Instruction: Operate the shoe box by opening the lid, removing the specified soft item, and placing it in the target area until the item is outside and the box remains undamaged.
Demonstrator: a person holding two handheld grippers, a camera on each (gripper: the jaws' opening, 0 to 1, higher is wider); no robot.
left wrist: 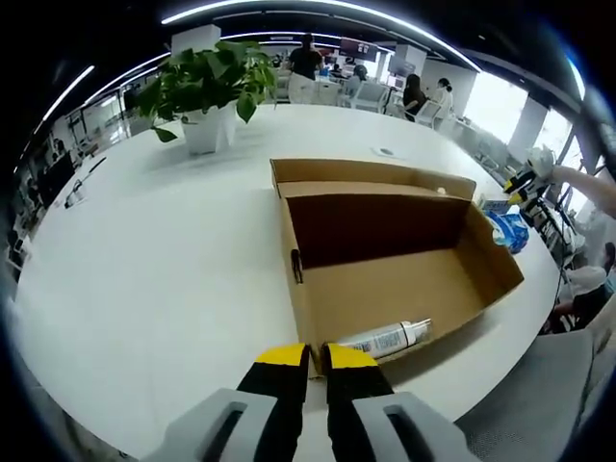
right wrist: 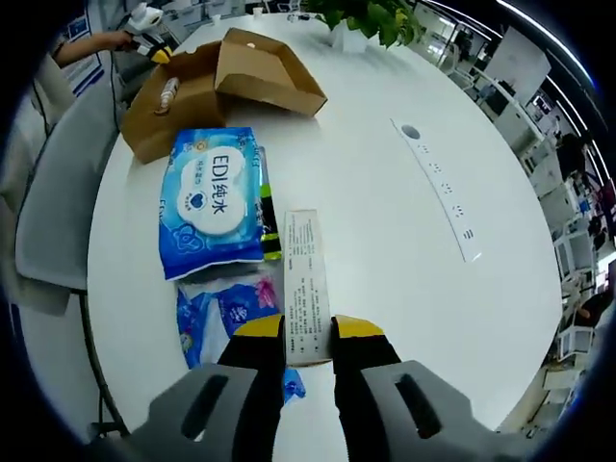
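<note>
The brown cardboard shoe box (left wrist: 385, 279) stands open on the white table, its lid (left wrist: 371, 173) folded back on the far side. A white spray bottle (left wrist: 390, 338) lies inside against the near wall. My left gripper (left wrist: 318, 361) is shut just short of the box's near corner, with nothing between its jaws. My right gripper (right wrist: 308, 332) is shut on the end of a long white carton (right wrist: 306, 279) that rests on the table. Beside the carton lie a big blue wipes pack (right wrist: 212, 202) and small blue tissue packs (right wrist: 226, 313). The box (right wrist: 221, 77) is farther off.
A potted plant (left wrist: 210, 106) stands beyond the box. A dark green item (right wrist: 269, 217) lies between the wipes pack and the carton. A white socket strip (right wrist: 438, 183) runs across the table (right wrist: 366, 125). A grey chair (right wrist: 58, 192) stands at the table's edge. People sit farther back.
</note>
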